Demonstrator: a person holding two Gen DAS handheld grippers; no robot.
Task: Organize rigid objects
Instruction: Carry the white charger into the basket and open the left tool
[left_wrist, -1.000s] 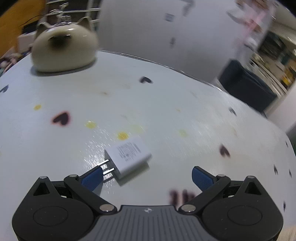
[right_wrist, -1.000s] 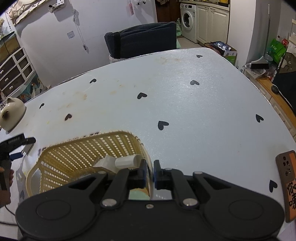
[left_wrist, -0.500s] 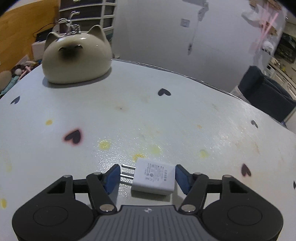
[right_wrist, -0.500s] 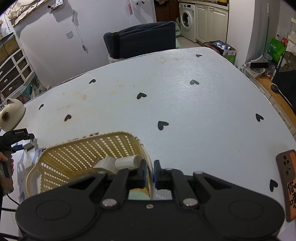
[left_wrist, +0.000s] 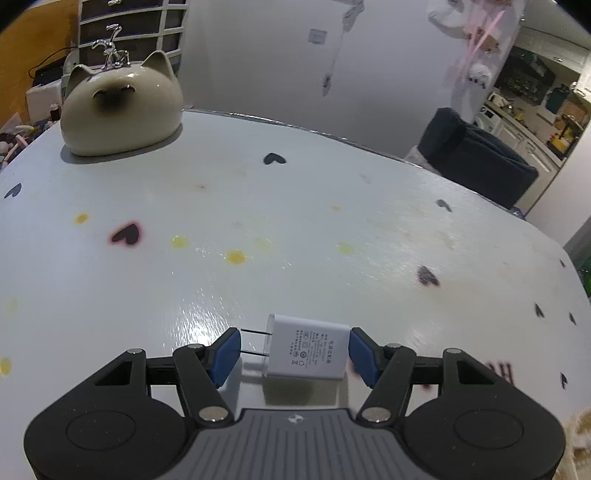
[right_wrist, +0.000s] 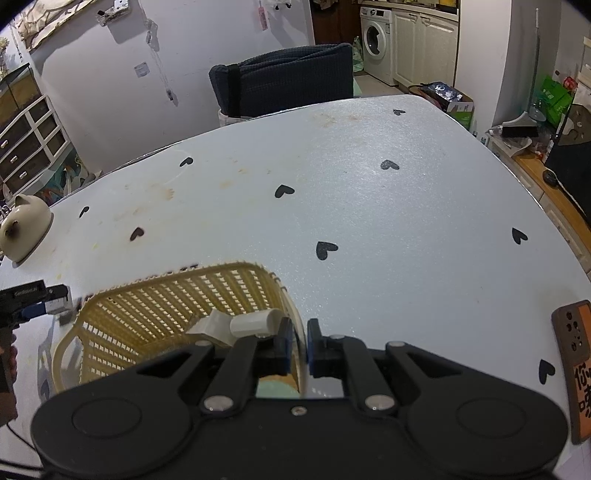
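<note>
A white plug-in charger (left_wrist: 308, 350) hangs just above the white heart-print table (left_wrist: 295, 221), casting a shadow beneath it. My left gripper (left_wrist: 295, 352) is shut on it lengthwise: one blue pad presses the prong tips, the other the charger's flat end. In the right wrist view the left gripper (right_wrist: 33, 306) shows at the left edge, beside a yellow lattice basket (right_wrist: 166, 295). My right gripper (right_wrist: 300, 341) is shut on the basket's near right rim. A white pipe-like piece (right_wrist: 251, 323) lies inside the basket.
A cream cat-shaped ceramic piece (left_wrist: 120, 107) stands at the table's far left corner. A brown and orange phone-like slab (right_wrist: 576, 365) lies at the table's right edge. A dark chair (right_wrist: 284, 83) stands behind the far edge.
My left gripper went from wide open around the charger to closed on it, end to end, and raised it slightly off the table. The right gripper and basket stayed still.
</note>
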